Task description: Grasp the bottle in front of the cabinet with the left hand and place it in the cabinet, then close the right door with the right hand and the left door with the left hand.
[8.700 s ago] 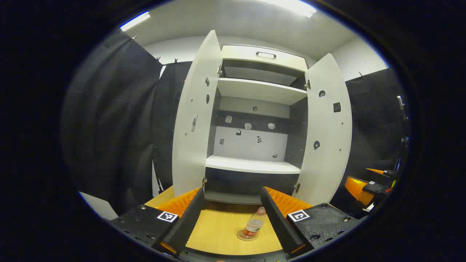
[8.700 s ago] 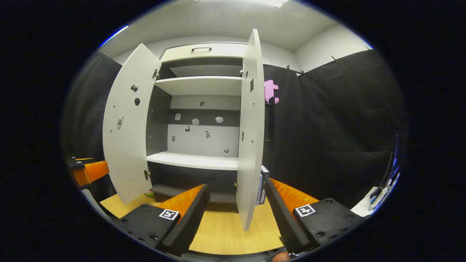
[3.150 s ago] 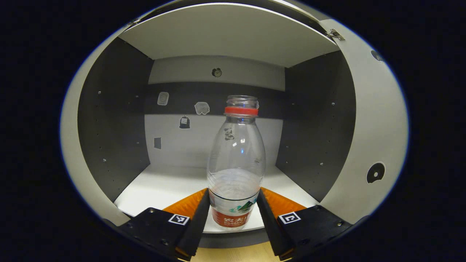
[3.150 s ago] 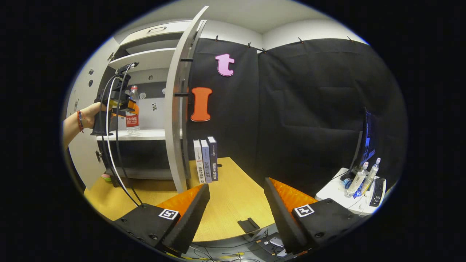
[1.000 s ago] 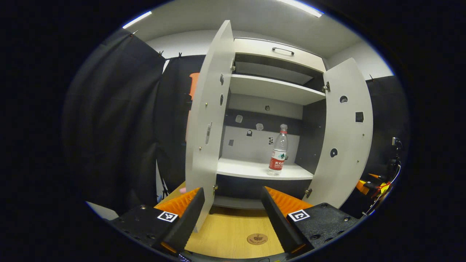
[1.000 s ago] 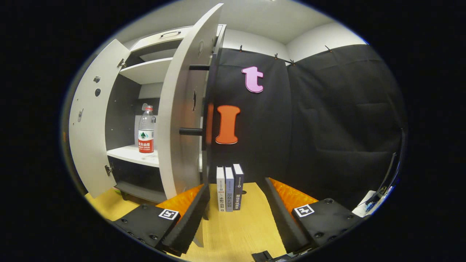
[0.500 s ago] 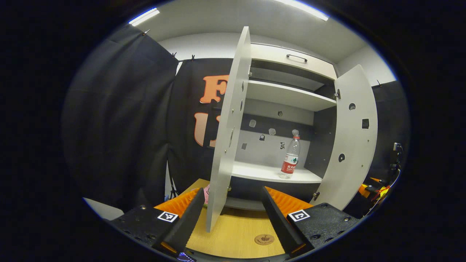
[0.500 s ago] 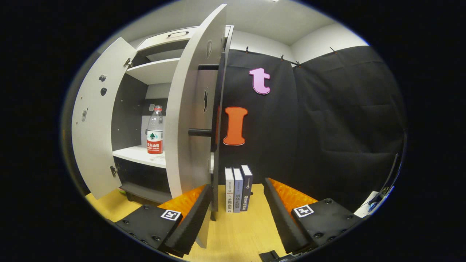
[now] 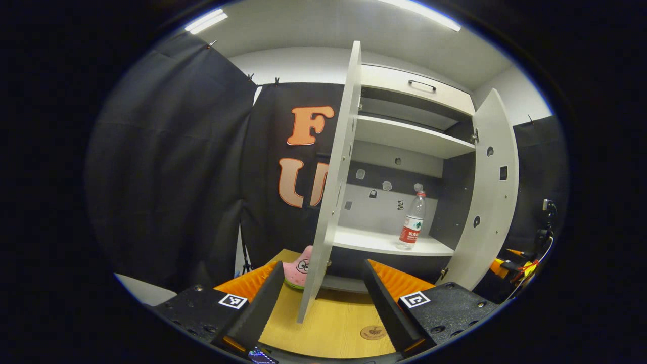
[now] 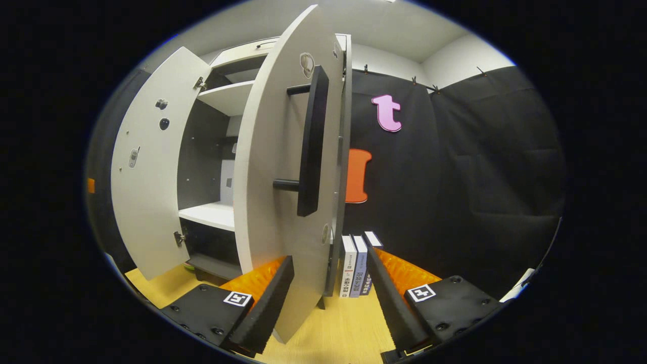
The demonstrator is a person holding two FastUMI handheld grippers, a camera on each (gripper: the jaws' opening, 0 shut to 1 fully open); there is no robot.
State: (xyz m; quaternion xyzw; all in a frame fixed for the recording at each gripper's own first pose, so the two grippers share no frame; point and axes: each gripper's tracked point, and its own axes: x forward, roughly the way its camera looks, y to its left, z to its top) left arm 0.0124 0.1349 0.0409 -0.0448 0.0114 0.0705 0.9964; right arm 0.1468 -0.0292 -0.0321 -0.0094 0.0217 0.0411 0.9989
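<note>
White right door (image 10: 273,202) has swung partway shut since a moment ago; bottle (image 9: 412,228) shelved, both tools spread, empty.

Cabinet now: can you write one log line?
bottle: upright on cabinet shelf | right door: open | left door: open | left gripper: open | right gripper: open

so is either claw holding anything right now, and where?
Nothing held. Left claw and right claw are both open and empty; the bottle stands alone on the cabinet shelf.
</note>
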